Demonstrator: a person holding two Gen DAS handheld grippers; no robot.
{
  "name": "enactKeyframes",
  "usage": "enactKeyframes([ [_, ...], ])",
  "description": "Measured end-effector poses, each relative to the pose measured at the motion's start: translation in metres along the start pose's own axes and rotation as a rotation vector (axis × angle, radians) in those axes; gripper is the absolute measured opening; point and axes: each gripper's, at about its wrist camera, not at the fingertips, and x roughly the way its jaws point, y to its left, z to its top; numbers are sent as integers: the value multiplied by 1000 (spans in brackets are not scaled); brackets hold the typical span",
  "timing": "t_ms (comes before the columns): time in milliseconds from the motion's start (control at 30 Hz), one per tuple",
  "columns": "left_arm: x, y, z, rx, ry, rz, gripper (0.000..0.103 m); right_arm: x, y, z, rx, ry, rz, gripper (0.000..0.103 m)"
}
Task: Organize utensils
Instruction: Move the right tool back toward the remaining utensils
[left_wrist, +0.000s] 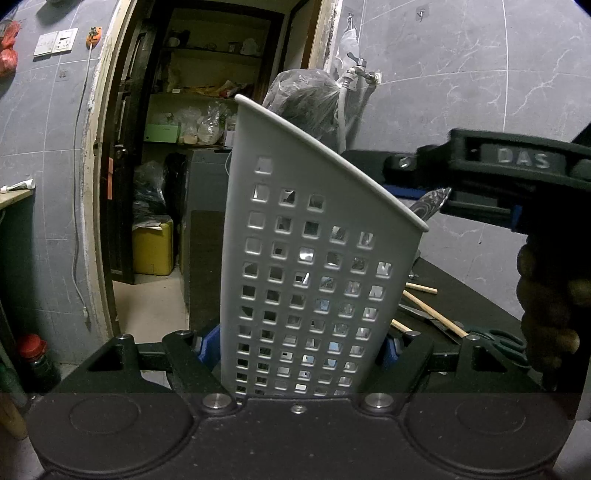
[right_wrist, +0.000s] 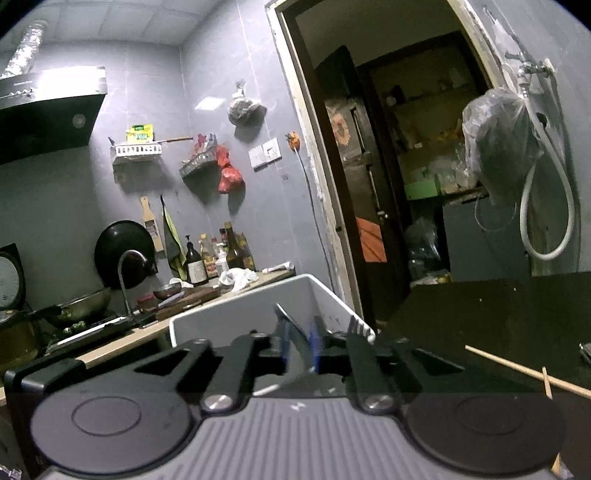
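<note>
Raised letters "DAS" stand on the right gripper (left_wrist: 436, 206).

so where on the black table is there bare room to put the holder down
Bare black table lies beyond the chopsticks, toward the doorway side. Beside the white holder, the strip with chopsticks, a flat metal utensil and green scissors is crowded.

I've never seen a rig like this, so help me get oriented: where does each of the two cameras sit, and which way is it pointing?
Left wrist: sits on the left gripper, looking forward along its jaws, which clamp the white perforated utensil holder; the right gripper and the person's hand show.
Right wrist: sits on the right gripper, looking along jaws shut on a knife above the holder's opening.
Shared: the holder, the knife, the chopsticks on the black table, the doorway.
</note>
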Motion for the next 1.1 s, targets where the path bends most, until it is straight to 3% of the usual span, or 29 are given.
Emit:
enactKeyframes([
  [67,0,0,0,0,0,0,79,-5,-1,0,-6,-8,-15,48],
  [167,0,0,0,0,0,0,79,-15,-3,1,-9,-21,-32,57],
  [400,0,-1,0,1,0,0,79,-45,-11,-4,26,-90,-106,91],
  [500,0,0,0,1,0,1,79,-60,-18,-13,66,-124,-155,99],
  [900,1,-2,-3,4,29,26,78,-124,-43,-79,299,-254,-380,103],
  [1100,-2,-5,-5,0,36,46,78,-129,-52,-103,337,-241,-484,103],
])
